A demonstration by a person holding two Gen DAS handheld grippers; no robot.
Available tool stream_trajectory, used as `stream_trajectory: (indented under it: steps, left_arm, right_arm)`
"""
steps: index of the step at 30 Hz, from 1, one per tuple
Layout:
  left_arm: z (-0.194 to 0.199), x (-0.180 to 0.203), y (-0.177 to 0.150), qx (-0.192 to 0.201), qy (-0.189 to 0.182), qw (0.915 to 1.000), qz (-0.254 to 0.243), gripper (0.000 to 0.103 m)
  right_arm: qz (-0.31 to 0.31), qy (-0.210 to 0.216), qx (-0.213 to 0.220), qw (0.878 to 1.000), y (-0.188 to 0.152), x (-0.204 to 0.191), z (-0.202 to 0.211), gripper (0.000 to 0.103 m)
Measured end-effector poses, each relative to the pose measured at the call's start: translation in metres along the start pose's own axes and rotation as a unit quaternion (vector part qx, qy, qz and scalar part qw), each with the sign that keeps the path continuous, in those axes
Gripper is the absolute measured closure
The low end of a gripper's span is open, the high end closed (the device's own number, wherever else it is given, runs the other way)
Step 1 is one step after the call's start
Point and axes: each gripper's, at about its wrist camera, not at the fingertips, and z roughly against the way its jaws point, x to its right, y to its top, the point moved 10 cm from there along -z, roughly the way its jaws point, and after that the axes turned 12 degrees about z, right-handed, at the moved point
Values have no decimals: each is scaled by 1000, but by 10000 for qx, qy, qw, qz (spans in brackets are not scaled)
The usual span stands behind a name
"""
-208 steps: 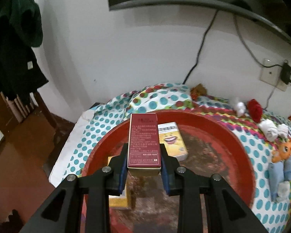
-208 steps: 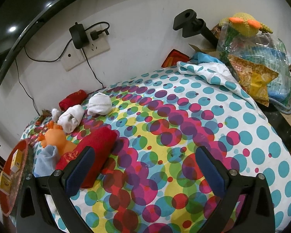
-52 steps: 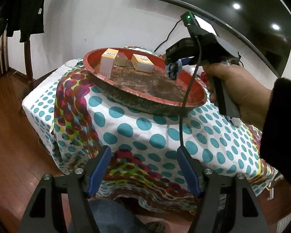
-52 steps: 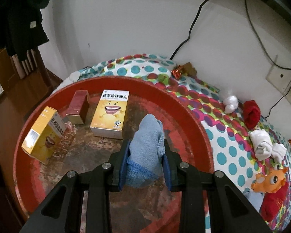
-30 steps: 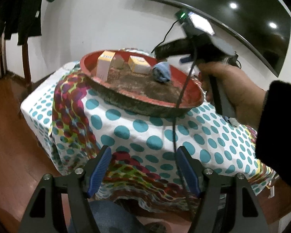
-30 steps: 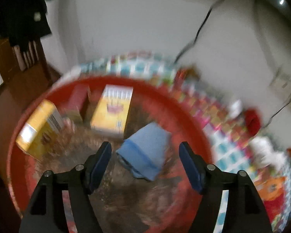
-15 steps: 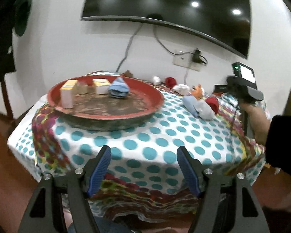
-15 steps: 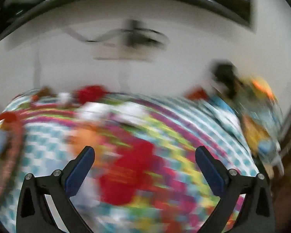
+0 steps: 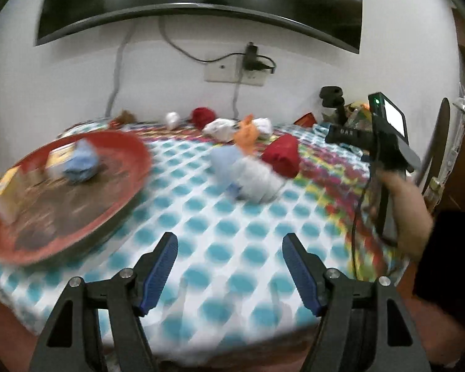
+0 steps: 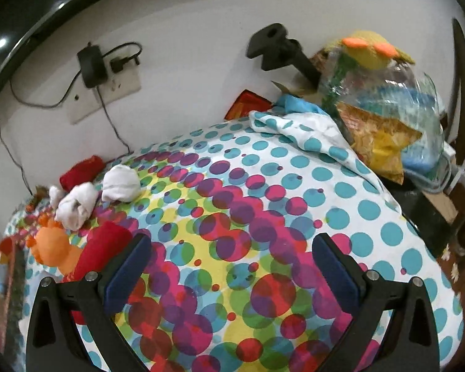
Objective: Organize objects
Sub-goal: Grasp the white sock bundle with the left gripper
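- table [image 10: 341, 192]: covered by a dotted cloth; loose soft items lie along its far and left parts.
- red tray [image 9: 133, 152]: at 10 o'clock in the left view; holds boxes and a blue cloth [image 9: 80, 164].
- red roll [image 10: 104, 249]: lies at 9 o'clock from the right tongs [image 10: 231, 271], just beside the left finger; long axis runs toward 1 o'clock. judged the likely next pick; the right hand is nearer.
- pale blue bundle [image 9: 248, 173]: at 12 o'clock from the left tongs [image 9: 229, 266], well apart.
- right tongs: fingers spread wide, nothing between them.
- left tongs: fingers apart, nothing between them, over the cloth edge.
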Motion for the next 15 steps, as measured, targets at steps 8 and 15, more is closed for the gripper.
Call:
stream_trajectory:
  steps: [8, 15]
  left_arm:
    - [-81, 31, 33, -349, 106, 9986, 370, 31]
    - [-114, 25, 38, -615, 264, 9952, 709, 57]
  right_arm:
    - [113, 75, -104, 9999, -1, -7, -4, 0]
    - [141, 84, -72, 9998, 0, -8, -3, 0]
